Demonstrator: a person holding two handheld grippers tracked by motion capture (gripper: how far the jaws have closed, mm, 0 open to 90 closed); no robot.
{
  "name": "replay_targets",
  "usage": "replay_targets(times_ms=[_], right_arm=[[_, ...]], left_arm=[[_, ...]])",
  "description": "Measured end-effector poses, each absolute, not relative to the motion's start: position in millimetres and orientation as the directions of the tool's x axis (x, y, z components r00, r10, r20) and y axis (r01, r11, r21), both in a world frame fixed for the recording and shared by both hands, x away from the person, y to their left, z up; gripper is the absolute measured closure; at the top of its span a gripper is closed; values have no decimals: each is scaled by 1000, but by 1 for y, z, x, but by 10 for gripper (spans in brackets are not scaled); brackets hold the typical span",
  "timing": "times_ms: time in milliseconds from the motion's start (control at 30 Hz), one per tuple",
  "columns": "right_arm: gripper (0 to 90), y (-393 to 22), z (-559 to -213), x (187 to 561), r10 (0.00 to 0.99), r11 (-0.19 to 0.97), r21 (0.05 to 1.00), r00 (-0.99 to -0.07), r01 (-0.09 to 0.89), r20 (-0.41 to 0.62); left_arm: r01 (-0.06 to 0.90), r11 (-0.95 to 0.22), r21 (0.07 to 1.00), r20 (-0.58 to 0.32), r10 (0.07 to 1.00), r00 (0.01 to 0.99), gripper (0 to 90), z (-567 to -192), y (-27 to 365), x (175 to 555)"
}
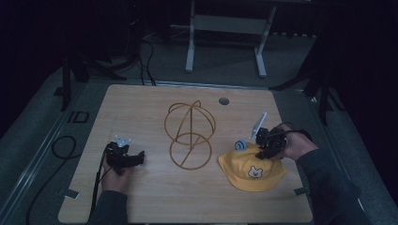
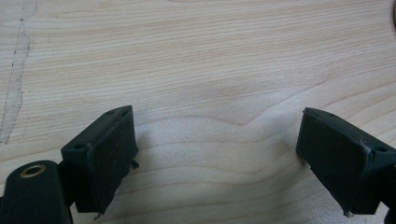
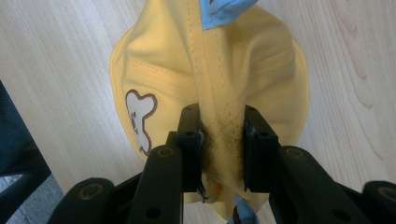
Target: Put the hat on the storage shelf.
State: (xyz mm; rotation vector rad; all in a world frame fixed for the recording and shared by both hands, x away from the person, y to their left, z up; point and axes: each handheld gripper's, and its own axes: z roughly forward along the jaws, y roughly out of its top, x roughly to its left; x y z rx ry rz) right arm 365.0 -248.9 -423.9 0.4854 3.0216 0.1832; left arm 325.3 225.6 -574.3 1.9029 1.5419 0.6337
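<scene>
A yellow child's hat (image 1: pixel 253 169) with a white bear patch and a blue tag lies at the right of the wooden table (image 1: pixel 141 197). My right gripper (image 1: pixel 266 146) sits over the hat's far edge. In the right gripper view its pads pinch a raised fold of the yellow hat (image 3: pixel 219 84), so my right gripper (image 3: pixel 222 154) is shut on the fabric. My left gripper (image 1: pixel 123 158) rests on the table at the left. In the left gripper view my left gripper (image 2: pixel 219 154) stands open over bare wood, nothing between its fingers.
A round wire-frame stand (image 1: pixel 189 133) of golden hoops stands at the table's middle, between the two grippers. A small round grommet hole (image 1: pixel 224 101) sits near the far edge. A black cable (image 1: pixel 63 147) loops off the table's left side. A metal frame (image 1: pixel 225 33) stands behind.
</scene>
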Motion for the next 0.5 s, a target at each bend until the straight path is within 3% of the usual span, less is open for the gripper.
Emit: replay_targets(times_ms=[500], right_arm=[[735, -249, -411, 367, 312, 943, 149, -947, 298, -80]], left_arm=[[690, -143, 710, -7, 978, 210, 121, -574, 226, 325]])
